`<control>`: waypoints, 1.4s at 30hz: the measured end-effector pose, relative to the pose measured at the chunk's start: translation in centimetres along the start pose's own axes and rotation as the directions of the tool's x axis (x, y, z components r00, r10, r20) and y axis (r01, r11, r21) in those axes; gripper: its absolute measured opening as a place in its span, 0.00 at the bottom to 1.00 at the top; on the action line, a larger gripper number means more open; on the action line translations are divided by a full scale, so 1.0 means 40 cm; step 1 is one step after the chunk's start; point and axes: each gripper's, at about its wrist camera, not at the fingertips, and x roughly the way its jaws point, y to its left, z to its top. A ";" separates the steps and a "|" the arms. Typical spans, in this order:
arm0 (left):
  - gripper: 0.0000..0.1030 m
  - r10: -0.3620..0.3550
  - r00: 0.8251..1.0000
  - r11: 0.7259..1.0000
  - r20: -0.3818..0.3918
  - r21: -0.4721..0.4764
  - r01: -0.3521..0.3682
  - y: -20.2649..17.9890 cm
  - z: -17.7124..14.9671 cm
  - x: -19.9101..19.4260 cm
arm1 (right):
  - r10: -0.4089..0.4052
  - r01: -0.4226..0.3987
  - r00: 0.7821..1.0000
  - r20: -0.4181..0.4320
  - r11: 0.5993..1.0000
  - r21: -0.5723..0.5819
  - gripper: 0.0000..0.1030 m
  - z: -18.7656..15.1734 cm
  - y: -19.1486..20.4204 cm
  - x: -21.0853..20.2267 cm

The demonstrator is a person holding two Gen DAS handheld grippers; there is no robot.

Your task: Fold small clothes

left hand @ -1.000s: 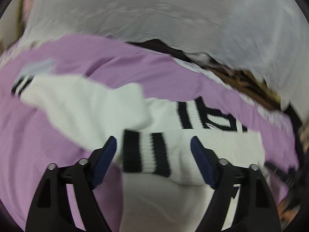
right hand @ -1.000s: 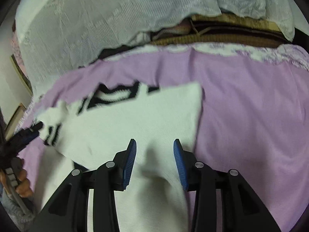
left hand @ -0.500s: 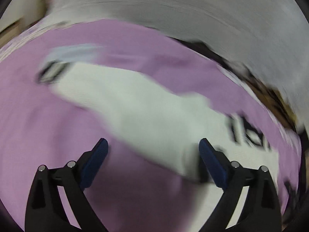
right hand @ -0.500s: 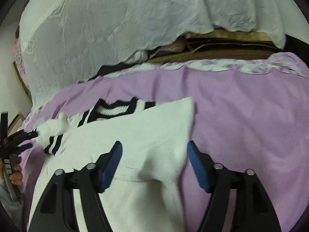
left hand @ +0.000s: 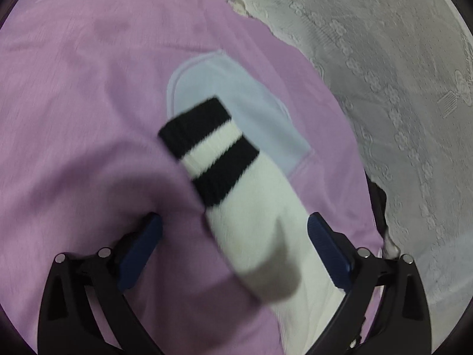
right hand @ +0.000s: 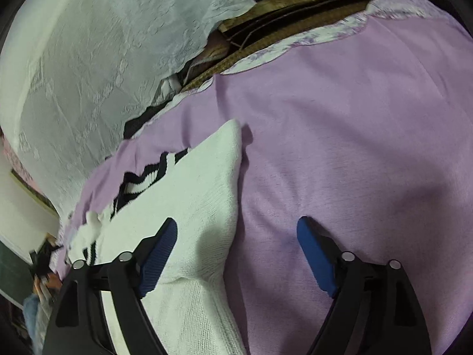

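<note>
From the left wrist camera, the left gripper [left hand: 235,248] stands with its jaws spread wide and nothing pinched; a sleeve [left hand: 236,189] of the white knit sweater runs up between the blue pads [left hand: 139,251], ending in a cuff [left hand: 210,151] banded black, white, black. The sleeve lies on the purple bedcover [left hand: 88,88], its cuff resting partly over a pale blue patch [left hand: 236,94] on that cover (whether the patch is sewn on or a separate cloth I cannot tell). Lace-patterned white fabric [left hand: 399,74] fills the far right.

From the right wrist camera, the right gripper [right hand: 236,254] is likewise open and empty, its left pad over the sweater's body [right hand: 189,201] and its right pad over bare cover. The body lies flat with one corner pointing away, black-and-white striped trim [right hand: 147,177] showing at its left edge.

The knit looks thick, soft and light: it should drape and sag when lifted, not slip, though a loose pinch could stretch it. The ribbed cuff is probably the firmest hold on the sleeve, and a hem corner the best grip on the body.
</note>
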 end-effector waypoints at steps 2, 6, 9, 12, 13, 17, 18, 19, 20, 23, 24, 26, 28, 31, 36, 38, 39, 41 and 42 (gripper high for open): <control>0.62 0.026 0.999 0.999 0.035 0.046 -0.028 -0.011 0.006 0.010 | -0.001 0.001 1.000 -0.001 1.000 -0.001 0.83 0.000 0.003 0.001; 0.19 -0.008 1.000 1.000 0.022 0.008 0.008 0.042 0.021 0.012 | 0.001 -0.001 1.000 0.001 1.000 0.002 0.83 0.003 0.002 0.000; 0.15 -0.039 0.998 0.999 0.054 0.035 0.037 0.031 0.017 -0.027 | 0.001 -0.001 1.000 0.005 1.000 0.001 0.83 0.002 0.002 -0.002; 0.14 -0.010 0.991 0.981 0.135 0.194 -0.017 -0.056 -0.018 -0.081 | 0.001 -0.001 1.000 0.005 1.000 0.003 0.83 0.003 0.001 -0.002; 0.14 -0.016 0.987 0.963 0.161 0.267 -0.028 -0.103 -0.047 -0.107 | 0.000 0.000 1.000 0.004 1.000 0.002 0.83 0.003 0.002 -0.002; 0.13 -0.069 0.978 0.846 0.198 0.531 -0.047 -0.299 -0.192 -0.179 | 0.005 -0.005 1.000 0.005 1.000 0.006 0.83 0.005 -0.001 -0.002; 0.13 -0.087 0.975 0.800 0.204 0.598 -0.053 -0.351 -0.240 -0.194 | 0.008 -0.008 1.000 0.005 1.000 0.010 0.83 0.006 -0.002 -0.001; 0.13 -0.107 0.973 0.756 0.205 0.652 -0.054 -0.396 -0.290 -0.207 | 0.009 -0.010 1.000 0.005 1.000 0.011 0.83 0.005 -0.002 -0.001; 0.13 -0.127 0.971 0.721 0.201 0.691 -0.049 -0.431 -0.339 -0.219 | 0.011 -0.011 1.000 0.005 1.000 0.013 0.83 0.006 -0.003 -0.001; 0.13 -0.164 0.974 0.635 0.158 0.772 -0.018 -0.526 -0.477 -0.235 | 0.016 -0.016 1.000 0.006 1.000 0.019 0.83 0.006 -0.004 -0.002; 0.13 -0.169 0.974 0.608 0.151 0.794 -0.017 -0.553 -0.517 -0.234 | 0.021 -0.021 1.000 0.008 0.999 0.027 0.83 0.008 -0.007 -0.004; 0.12 -0.179 0.973 0.536 0.145 0.844 -0.027 -0.598 -0.618 -0.236 | 0.030 -0.031 0.999 0.016 0.998 0.049 0.83 0.011 -0.016 -0.009; 0.12 -0.180 0.975 0.473 0.132 0.880 -0.032 -0.633 -0.708 -0.227 | 0.049 -0.051 0.998 0.027 0.995 0.083 0.83 0.017 -0.032 -0.016; 0.12 -0.172 0.981 0.390 0.093 0.921 -0.018 -0.665 -0.849 -0.209 | 0.081 -0.087 0.995 0.050 0.986 0.143 0.83 0.026 -0.058 -0.028; 0.11 -0.156 0.988 0.319 0.005 0.947 0.046 -0.688 -1.015 -0.166 | 0.125 -0.141 0.989 0.081 0.964 0.224 0.83 0.040 -0.097 -0.040; 0.11 -0.135 0.991 0.291 -0.003 0.956 0.043 -0.687 -1.068 -0.139 | 0.133 -0.149 0.988 0.085 0.960 0.235 0.83 0.042 -0.102 -0.038; 0.11 -0.123 0.992 0.287 -0.007 0.957 0.042 -0.687 -1.084 -0.125 | 0.139 -0.156 0.986 0.088 0.958 0.242 0.83 0.044 -0.105 -0.037; 0.11 -0.092 0.996 0.293 -0.021 0.955 0.047 -0.681 -1.101 -0.091 | 0.145 -0.163 0.985 0.090 0.955 0.248 0.83 0.047 -0.107 -0.033; 0.11 -0.085 0.996 0.298 -0.029 0.953 0.054 -0.677 -1.101 -0.081 | 0.150 -0.169 0.984 0.092 0.953 0.253 0.83 0.049 -0.109 -0.031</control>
